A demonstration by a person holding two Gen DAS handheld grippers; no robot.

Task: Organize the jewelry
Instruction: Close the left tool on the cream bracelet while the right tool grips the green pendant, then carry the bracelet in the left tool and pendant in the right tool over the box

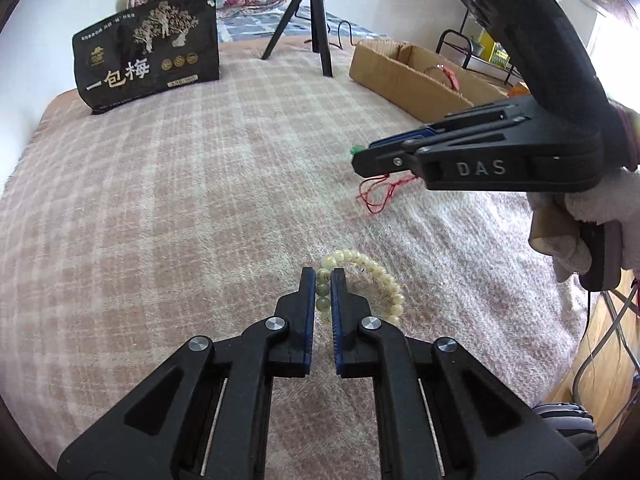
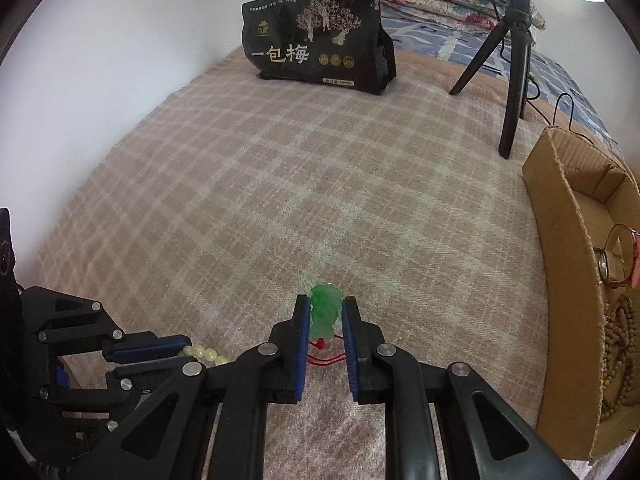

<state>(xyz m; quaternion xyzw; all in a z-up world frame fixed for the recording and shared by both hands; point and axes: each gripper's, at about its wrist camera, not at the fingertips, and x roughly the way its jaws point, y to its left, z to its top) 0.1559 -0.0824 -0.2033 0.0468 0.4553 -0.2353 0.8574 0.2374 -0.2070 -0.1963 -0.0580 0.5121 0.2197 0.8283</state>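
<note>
Nearest the left wrist lens, the left gripper [image 1: 323,280] has its black plastic fingers with ribbed blue pads clamped on a bracelet [image 1: 362,284] of smooth, round, cream-coloured beads; a few beads sit pinched between the pads, and the rest of the loop curves out toward two o'clock over the blanket [image 1: 180,200].

In the right wrist view, the right gripper [image 2: 325,312] is closed on a translucent green pendant [image 2: 326,314], lumpy and carved, with a thin red cord [image 2: 326,354] trailing below it between the fingers. From the left view, that cord hangs in loose loops from the gripper's tip at two o'clock, down to the blanket.

The blanket is a coarse woven cloth, checked in dusty pink and off-white.

At three o'clock in the right view stands a shallow corrugated cardboard box [image 2: 560,280] with rough-cut edges; it holds a string of small brown beads [image 2: 620,360] and a watch with a pink strap [image 2: 618,258].

At twelve o'clock a glossy black pouch [image 2: 316,40] with gold tree prints stands upright. At two o'clock is a black tripod [image 2: 514,60].

A hand in a white fabric glove [image 1: 576,220] holds the right gripper's handle.
</note>
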